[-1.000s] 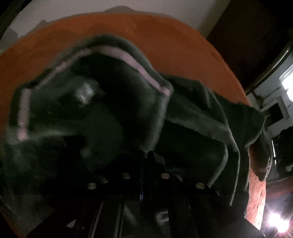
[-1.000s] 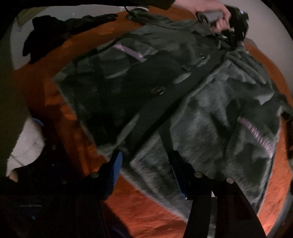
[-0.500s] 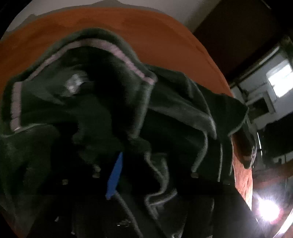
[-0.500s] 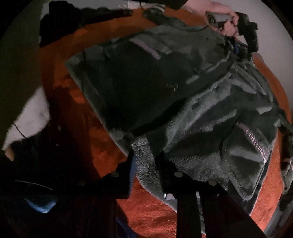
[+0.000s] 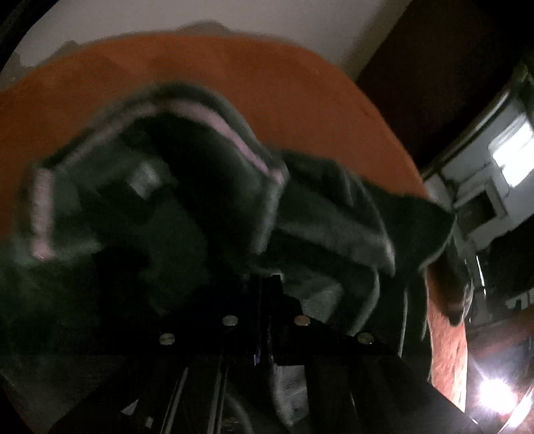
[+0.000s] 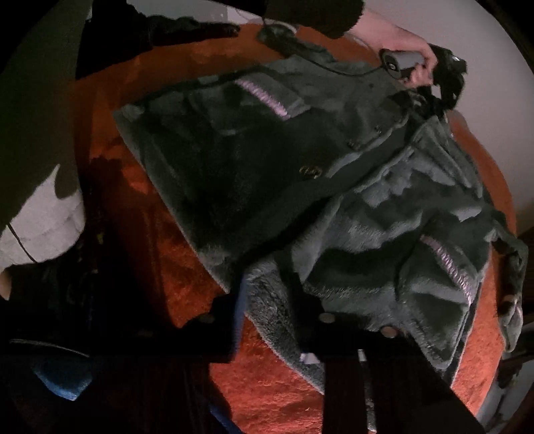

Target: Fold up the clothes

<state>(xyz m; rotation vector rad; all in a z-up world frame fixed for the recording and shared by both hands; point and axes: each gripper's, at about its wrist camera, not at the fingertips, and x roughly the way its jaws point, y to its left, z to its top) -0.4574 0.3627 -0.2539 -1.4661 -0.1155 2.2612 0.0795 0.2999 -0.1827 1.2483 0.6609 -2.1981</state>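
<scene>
- The dark green fleece jacket (image 6: 300, 173) lies spread, front up and buttoned part-way, over most of an orange-red blanket (image 6: 273, 384) on what looks like a bed; its hem is toward the near edge, its collar toward the far edge.
- The right tool (image 6: 267, 300) has just been closing on the fluffy hem corner, and the fleece sits bunched between its jaws, pinched.
- The left tool (image 5: 267, 283), seen at the far edge in the person's hand (image 6: 400, 43), is clamped on the fabric by the collar (image 5: 200, 133), whose pink trim shows above it.
- Judged from this, the step in hand is to take one side panel at both ends and fold it over the middle.
- To do it well, both ends should rise together and travel level, keeping the edge between them taut, so the fold lands straight along the button line (image 6: 333, 167).
- The thick pile may slip; a deeper bite at the hem would help.
- A black garment (image 6: 160, 30) lies at the far corner, well apart.
</scene>
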